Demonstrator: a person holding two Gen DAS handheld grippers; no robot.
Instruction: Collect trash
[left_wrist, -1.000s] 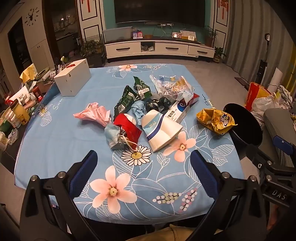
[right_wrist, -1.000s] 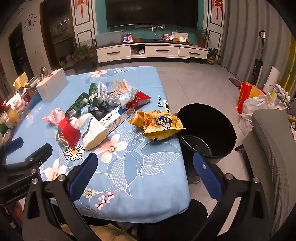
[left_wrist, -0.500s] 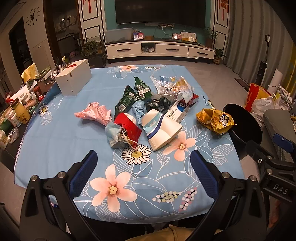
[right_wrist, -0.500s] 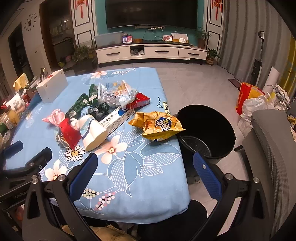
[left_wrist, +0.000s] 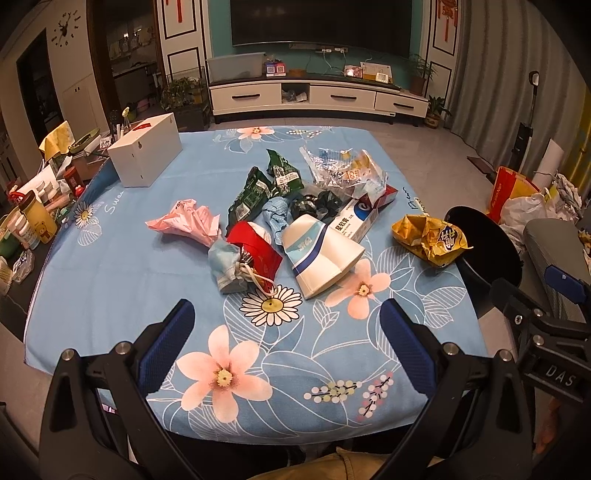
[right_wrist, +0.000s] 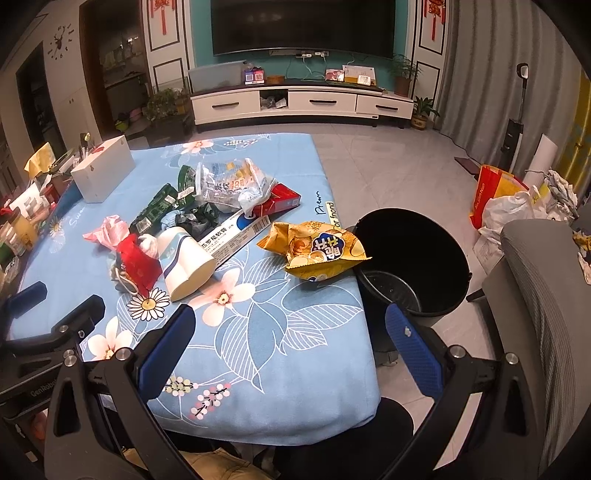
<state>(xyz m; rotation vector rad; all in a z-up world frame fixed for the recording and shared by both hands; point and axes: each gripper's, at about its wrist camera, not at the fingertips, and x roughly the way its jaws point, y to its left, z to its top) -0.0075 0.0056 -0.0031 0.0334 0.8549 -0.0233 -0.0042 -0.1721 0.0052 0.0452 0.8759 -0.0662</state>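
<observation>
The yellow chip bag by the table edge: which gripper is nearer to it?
Right. The right gripper sits just below the yellow chip bag; the left gripper faces the central pile, farther left.

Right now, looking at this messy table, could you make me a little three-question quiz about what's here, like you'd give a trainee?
1. True or false: the right gripper is holding the yellow chip bag.
2. Which piece of trash lies nearest the black bin? A) pink crumpled wrapper B) yellow chip bag C) green snack packet
3. Fill in: the white box stands on the blue floral ____, apart from the trash pile.

Key:
1. False; both the right and the left gripper are open and hold nothing.
2. B; it lies at the table edge beside the bin.
3. Tablecloth.
</observation>
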